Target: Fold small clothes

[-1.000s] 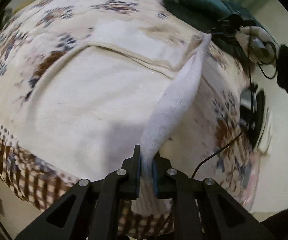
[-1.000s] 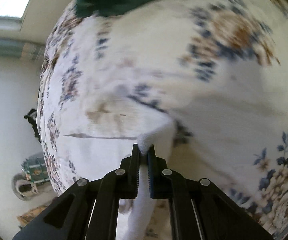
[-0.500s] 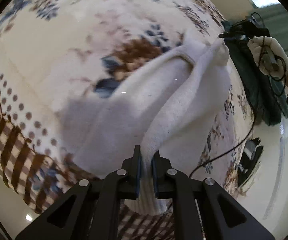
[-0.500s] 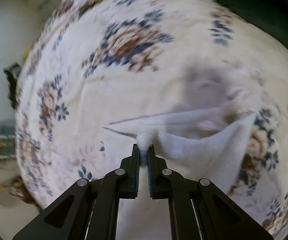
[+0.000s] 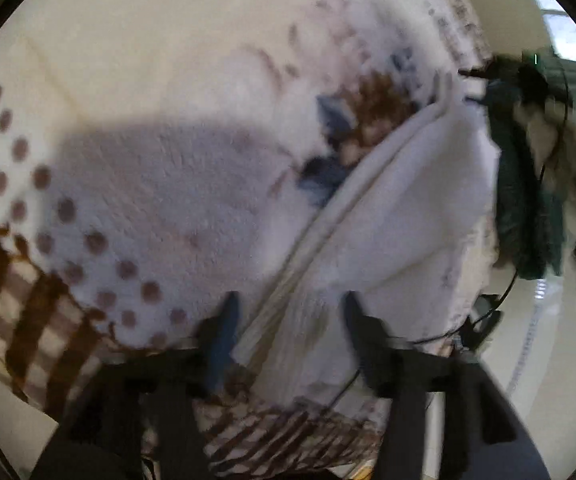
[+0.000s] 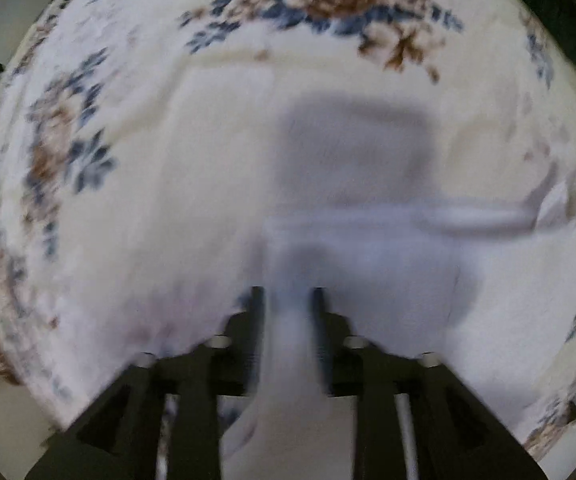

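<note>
Left gripper: jaws have just been opening and stand wide, pads clear of the white cloth between them. Right gripper: likewise just opened, released. Cloth lies folded on the floral blanket.

A small white terry cloth lies folded on a fleecy floral blanket, near the blanket's checked, dotted border. Its doubled edges run as a straight diagonal ridge, layers stacked flush, one flap lying slack across the top. In the right wrist view the same white cloth lies flat and blurred, one corner creased near the blanket's edge.
</note>
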`<state>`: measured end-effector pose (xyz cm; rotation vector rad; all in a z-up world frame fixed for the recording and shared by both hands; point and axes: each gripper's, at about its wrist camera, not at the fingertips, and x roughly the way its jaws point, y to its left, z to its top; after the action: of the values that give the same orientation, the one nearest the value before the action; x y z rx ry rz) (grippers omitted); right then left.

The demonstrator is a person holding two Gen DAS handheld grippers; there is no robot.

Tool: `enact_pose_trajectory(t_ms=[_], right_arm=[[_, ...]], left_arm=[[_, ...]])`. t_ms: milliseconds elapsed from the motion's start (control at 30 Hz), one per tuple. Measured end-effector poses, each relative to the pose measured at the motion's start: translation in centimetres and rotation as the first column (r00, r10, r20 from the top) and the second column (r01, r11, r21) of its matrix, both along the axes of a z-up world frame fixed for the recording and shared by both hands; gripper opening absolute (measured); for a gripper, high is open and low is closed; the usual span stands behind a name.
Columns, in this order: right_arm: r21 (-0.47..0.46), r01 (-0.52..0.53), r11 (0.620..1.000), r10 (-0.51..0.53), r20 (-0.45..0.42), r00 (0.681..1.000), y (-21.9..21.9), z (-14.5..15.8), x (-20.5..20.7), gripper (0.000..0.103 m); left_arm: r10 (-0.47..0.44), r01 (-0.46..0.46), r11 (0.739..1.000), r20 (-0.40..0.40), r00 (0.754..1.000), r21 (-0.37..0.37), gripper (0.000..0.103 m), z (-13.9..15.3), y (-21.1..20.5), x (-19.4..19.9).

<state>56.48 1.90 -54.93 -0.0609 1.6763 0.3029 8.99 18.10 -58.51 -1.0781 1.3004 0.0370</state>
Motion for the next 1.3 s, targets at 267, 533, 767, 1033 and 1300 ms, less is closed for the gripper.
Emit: enact_pose_trajectory(t_ms=[267, 533, 767, 1033, 1300], right_arm=[[0.135, 0.052, 0.989, -0.039, -0.098, 0.994, -12.7, 3.8, -17.0, 0.048], [0.142, 0.506, 0.851, -0.400, -0.448, 0.799, -26.1, -5.9, -36.4, 0.048], [0.241, 0.850, 0.468, -0.633, -0.580, 0.512, -30.2, -9.4, -44.2, 0.008], [0.176, 0.777, 0.604, -0.678, -0.399, 0.617, -31.7, -6.2, -48.9, 0.003], [0.131, 0.696, 0.706, -0.631, -0.331, 0.702, -29.6, -3.1, -51.2, 0.002]], left_arm=[[-0.097, 0.099, 0.991, -0.026, 0.995, 0.086, 0.067, 1.3, -1.2, -0.4], [-0.209, 0.228, 0.949, -0.110, 0.972, 0.218, 0.067, -0.1, -4.1, 0.8], [-0.243, 0.271, 0.921, -0.132, 0.961, 0.280, 0.067, 1.3, -4.6, 1.2], [-0.337, 0.366, 0.880, -0.147, 0.930, 0.303, 0.067, 0.3, -7.3, 3.1], [-0.418, 0.438, 0.796, -0.143, 0.897, 0.417, 0.008, 0.7, -8.5, 3.4]])
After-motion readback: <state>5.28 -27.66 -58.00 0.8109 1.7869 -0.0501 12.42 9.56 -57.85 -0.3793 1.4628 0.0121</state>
